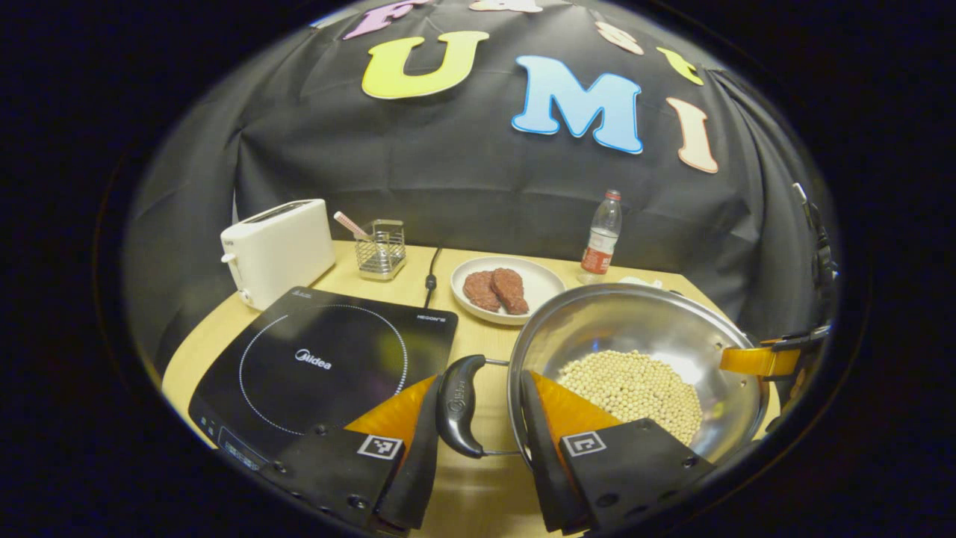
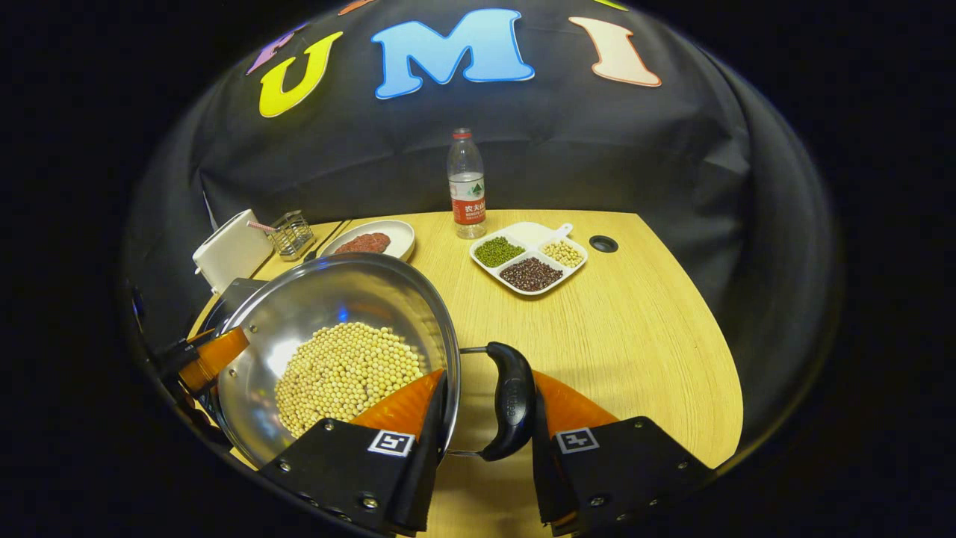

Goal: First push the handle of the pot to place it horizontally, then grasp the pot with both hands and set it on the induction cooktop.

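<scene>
Both pot [image 1: 657, 344] handles level, sideways; each tool straddles one.

Pot [image 1: 642, 351] on table [image 1: 478, 486] right of induction cooktop [image 1: 321, 366], soybeans [image 1: 635, 388] in pot, toaster [image 1: 276, 250] behind cooktop, meat plate [image 1: 541, 284] behind pot.

The pot [image 1: 657, 329] is polished metal, its inner wall shiny and mirror-like, with a glossy black plastic handle [image 1: 459, 403] on a thin wire loop. The cooktop [image 1: 321, 366] has a smooth, dark glassy top. The table [image 2: 620, 321] looks like pale wood with fine grain, matt. The toaster [image 1: 276, 250] is smooth white plastic, and the far wall [image 1: 463, 164] is matt black cloth, creased.
</scene>
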Available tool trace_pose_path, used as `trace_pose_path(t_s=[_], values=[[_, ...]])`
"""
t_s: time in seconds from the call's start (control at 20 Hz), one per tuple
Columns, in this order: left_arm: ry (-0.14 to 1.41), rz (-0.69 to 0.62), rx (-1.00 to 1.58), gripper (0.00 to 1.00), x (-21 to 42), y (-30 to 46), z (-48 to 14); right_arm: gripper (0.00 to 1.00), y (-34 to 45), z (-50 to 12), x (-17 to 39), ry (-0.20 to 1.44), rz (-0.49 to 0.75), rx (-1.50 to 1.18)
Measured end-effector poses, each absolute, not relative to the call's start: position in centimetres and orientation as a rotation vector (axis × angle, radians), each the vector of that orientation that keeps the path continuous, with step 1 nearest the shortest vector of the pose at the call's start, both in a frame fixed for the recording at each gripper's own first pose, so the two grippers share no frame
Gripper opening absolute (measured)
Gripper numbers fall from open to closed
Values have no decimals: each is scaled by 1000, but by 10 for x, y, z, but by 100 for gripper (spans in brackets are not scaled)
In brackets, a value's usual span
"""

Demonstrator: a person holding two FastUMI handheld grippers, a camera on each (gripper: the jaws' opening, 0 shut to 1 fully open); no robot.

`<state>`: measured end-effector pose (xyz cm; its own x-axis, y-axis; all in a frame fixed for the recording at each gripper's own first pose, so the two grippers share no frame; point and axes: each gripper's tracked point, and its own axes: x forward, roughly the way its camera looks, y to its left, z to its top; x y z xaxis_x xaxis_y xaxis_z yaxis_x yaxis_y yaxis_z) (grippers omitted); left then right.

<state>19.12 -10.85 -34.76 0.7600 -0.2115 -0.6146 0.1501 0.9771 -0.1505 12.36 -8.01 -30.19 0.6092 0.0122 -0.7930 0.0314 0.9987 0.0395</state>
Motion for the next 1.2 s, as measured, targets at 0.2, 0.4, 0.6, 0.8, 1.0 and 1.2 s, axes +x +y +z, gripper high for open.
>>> trace_pose_path(t_s=[0.2,0.4,0.6,0.8,1.0,1.2], values=[[678,-234,-91,64,199,-71,-341,54,-46,-291,118,908,-44,57],[670,-254,-79,60,214,-27,-335,54,-6,-288,117,901,-65,72],[659,-254,-74,63,226,21,-332,54,37,-286,124,891,-68,78],[655,-244,-75,60,238,69,-334,54,82,-283,133,880,-58,75],[656,-230,-76,60,249,114,-336,54,124,-284,140,878,-41,78],[658,-214,-74,63,258,155,-339,54,162,-286,147,873,-26,83]])
